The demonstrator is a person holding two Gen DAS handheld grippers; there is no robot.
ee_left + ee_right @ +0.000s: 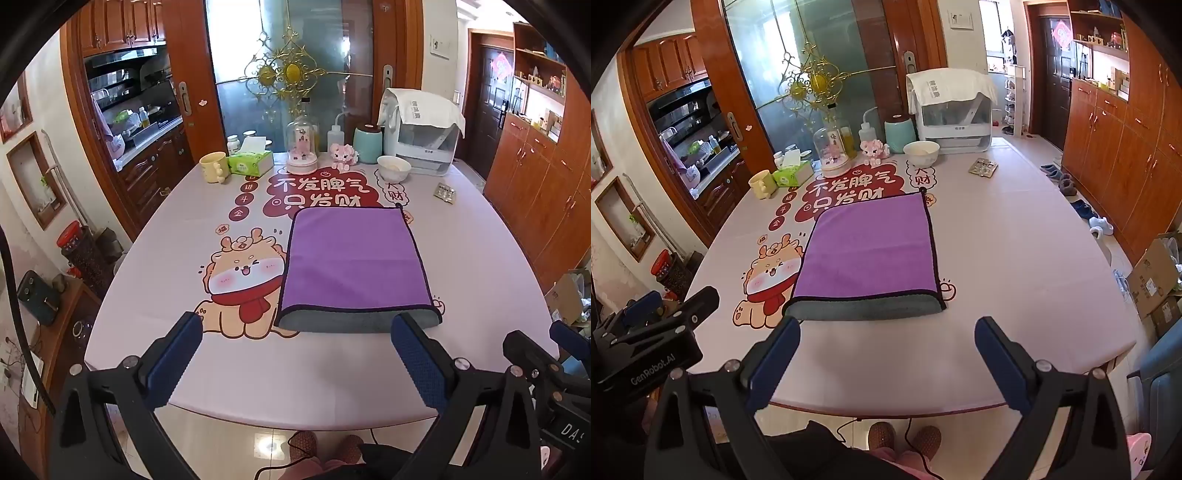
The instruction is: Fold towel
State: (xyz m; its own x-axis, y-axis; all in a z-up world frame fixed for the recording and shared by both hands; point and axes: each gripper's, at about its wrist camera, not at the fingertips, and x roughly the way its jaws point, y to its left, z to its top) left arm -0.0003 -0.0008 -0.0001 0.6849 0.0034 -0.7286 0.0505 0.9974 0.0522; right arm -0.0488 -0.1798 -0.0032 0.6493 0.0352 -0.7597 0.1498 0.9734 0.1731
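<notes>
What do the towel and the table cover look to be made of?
Towel: soft cloth, probably microfibre; matte purple face, fuzzy grey underside showing at the near fold, dark stitched edging.
Table cover: smooth printed sheet, likely vinyl or plastic; slight sheen, lies flat with faint fold creases. I can't tell for certain.

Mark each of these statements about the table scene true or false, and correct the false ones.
1. The purple towel with dark trim lies on the pink printed tablecloth, already folded once, grey underside showing at its near edge. True.
2. The left gripper is clamped on the towel. False: it is open and holds nothing, short of the near edge.
3. The right gripper is open and empty. True.
4. The pale yellow mug stands on the towel. False: it stands far back on the table, beside the green tissue box.
5. The white bowl sits beyond the towel's far edge. True.
</notes>
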